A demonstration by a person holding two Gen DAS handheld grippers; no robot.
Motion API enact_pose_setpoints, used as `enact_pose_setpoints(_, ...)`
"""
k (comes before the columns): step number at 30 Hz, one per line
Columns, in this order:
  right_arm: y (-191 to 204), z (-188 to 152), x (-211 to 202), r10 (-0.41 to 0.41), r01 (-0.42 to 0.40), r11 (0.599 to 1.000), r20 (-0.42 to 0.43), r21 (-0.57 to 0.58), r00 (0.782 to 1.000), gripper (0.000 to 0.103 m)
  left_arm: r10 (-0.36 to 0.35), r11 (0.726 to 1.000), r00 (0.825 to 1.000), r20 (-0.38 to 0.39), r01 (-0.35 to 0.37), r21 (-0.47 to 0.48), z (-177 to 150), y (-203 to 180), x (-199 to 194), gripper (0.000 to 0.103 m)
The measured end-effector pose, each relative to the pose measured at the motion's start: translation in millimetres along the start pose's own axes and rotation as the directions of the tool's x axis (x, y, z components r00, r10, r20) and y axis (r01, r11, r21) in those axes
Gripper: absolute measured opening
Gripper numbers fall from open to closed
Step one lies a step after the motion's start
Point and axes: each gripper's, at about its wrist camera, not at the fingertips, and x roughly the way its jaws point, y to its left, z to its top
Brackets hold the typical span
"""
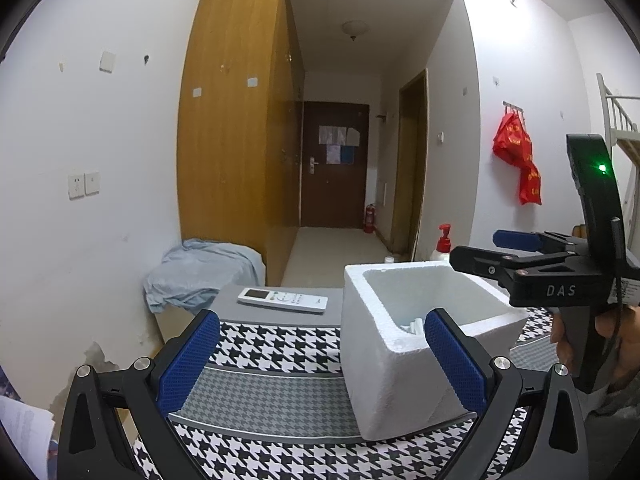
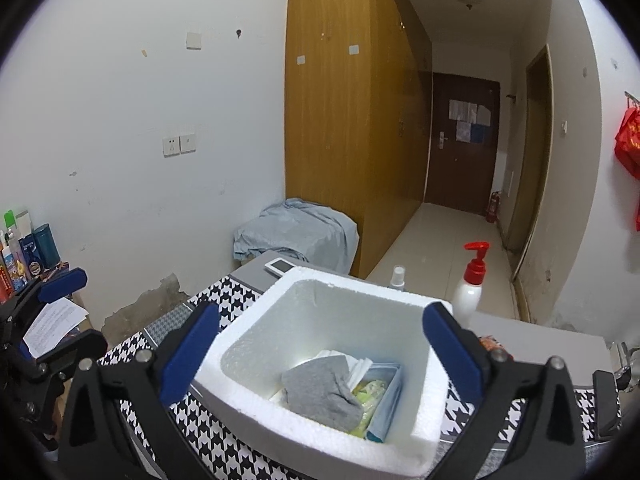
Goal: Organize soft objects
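The white foam box [image 2: 240,364] on the houndstooth-cloth desk [image 1: 280,452] serves as the landmark. Nearest to the right wrist camera, the right claw [image 2: 320,356] hangs just over the box's near rim, its blue pads [image 2: 188,356] spread wide, one to each side of the opening, with nothing between them. Inside the box, at the bottom, a grey sock [image 2: 316,396] lies crumpled on top of a light blue pouch [image 2: 386,408], a yellow-green packet [image 2: 370,394] and some white tissue [image 2: 352,360]; the sock touches neither pad.

The left claw [image 1: 320,364] sits low to the left of the box, its pads likewise wide apart and empty, the right pad [image 1: 456,360] in front of the box's near corner; whether it touches the foam cannot be told. A hand [image 1: 612,344] grips the right claw's handle to the right of the box.

Just behind the box on its left lies a white remote control [image 1: 283,300] on the bare grey desk top. Behind the box on the right stand a white pump bottle with a red top [image 2: 472,284] and a small clear spray bottle [image 2: 397,278]. Further behind, left of the box, a pale blue cloth [image 1: 200,272] drapes over something low beside the wooden wardrobe [image 1: 236,120]. Far beyond, a dark door [image 1: 334,164] ends the corridor.
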Motion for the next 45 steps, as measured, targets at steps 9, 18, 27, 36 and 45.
enact_pose_setpoints(9,-9,-10,-25,-0.030,0.030,0.999,0.020,0.021,0.999,0.103,0.033,0.999,0.999,0.032,-0.032,-0.036,3,-7,-6,0.102)
enact_pose_setpoints(18,-13,-18,-58,-0.061,0.060,0.998,0.049,0.035,0.997,0.103,-0.020,1.000,0.999,0.026,0.020,0.013,5,-32,-13,0.102)
enact_pose_setpoints(27,-16,-27,-94,-0.099,0.097,0.995,0.073,0.040,0.992,0.103,-0.061,0.998,0.998,0.032,0.061,0.017,9,-47,-27,0.102)
enact_pose_setpoints(36,-10,-37,-127,-0.132,0.126,0.990,0.107,0.062,0.985,0.103,-0.063,0.998,0.996,0.066,0.061,0.034,8,-63,-48,0.102)
enact_pose_setpoints(45,-4,-47,-151,-0.161,0.154,0.986,0.136,0.058,0.978,0.103,-0.074,0.996,0.993,0.089,0.070,0.051,5,-76,-68,0.102)
